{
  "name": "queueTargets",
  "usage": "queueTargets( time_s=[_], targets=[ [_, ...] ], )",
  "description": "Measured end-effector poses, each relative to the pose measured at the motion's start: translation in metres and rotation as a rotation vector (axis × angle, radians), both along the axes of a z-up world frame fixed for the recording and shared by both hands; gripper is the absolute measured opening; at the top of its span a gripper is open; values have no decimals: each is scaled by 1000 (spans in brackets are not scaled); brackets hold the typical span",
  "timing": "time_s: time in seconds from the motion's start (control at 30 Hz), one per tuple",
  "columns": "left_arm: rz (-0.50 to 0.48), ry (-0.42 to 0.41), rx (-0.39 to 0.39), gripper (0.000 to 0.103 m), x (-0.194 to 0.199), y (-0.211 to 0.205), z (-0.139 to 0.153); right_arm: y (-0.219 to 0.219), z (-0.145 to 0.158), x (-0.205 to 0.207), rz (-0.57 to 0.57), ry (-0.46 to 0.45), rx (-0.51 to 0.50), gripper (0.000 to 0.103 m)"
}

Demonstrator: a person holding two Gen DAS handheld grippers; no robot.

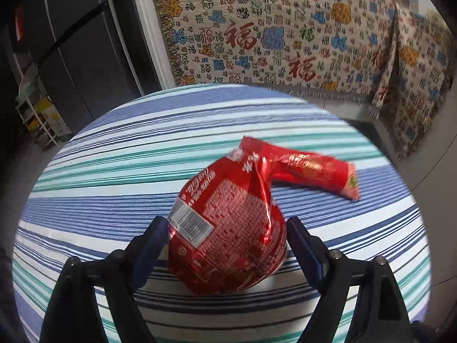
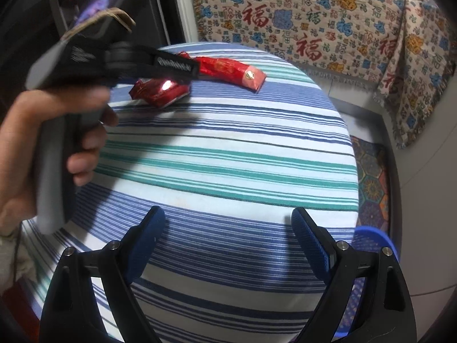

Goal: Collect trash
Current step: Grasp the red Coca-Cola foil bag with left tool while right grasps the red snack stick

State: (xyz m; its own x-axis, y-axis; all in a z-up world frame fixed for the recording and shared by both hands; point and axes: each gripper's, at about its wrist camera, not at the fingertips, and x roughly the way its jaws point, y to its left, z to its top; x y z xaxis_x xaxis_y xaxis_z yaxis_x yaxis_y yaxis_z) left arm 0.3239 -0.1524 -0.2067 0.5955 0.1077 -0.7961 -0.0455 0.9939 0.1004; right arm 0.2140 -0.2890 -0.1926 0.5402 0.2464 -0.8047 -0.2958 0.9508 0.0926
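A crumpled red snack bag lies on the striped round table. My left gripper is open, its blue-padded fingers standing on either side of the bag's bulging end. The bag's narrow end stretches away to the right. In the right wrist view the same red bag lies at the table's far side, with the left gripper's body over it. My right gripper is open and empty above the near part of the table.
A blue plastic basket stands on the floor at the table's right edge. A patterned blanket covers the sofa behind. A dark fridge and a small shelf stand at the left.
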Motion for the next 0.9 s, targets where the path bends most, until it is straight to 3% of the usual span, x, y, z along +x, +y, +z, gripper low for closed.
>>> queueTargets(
  time_s=[0.07, 0.17, 0.4, 0.57, 0.73, 0.9],
  targets=[
    [-22, 29, -40, 85, 4, 6, -9, 1, 0, -1, 1, -1, -2, 91],
    [-66, -15, -119, 79, -4, 18, -8, 4, 1, -2, 9, -8, -3, 91],
    [-212, -26, -82, 79, -52, 47, -2, 5, 0, 0, 11, -9, -4, 91],
    [-272, 32, -84, 80, -93, 91, 2, 3, 0, 4, 18, -13, -6, 91],
    [-240, 57, -125, 81, -98, 112, -8, 8, -9, 38, 79, -13, -77, 91],
    [-252, -10, -102, 89, -103, 120, -10, 12, -18, 101, 126, 3, -88, 99]
  ],
)
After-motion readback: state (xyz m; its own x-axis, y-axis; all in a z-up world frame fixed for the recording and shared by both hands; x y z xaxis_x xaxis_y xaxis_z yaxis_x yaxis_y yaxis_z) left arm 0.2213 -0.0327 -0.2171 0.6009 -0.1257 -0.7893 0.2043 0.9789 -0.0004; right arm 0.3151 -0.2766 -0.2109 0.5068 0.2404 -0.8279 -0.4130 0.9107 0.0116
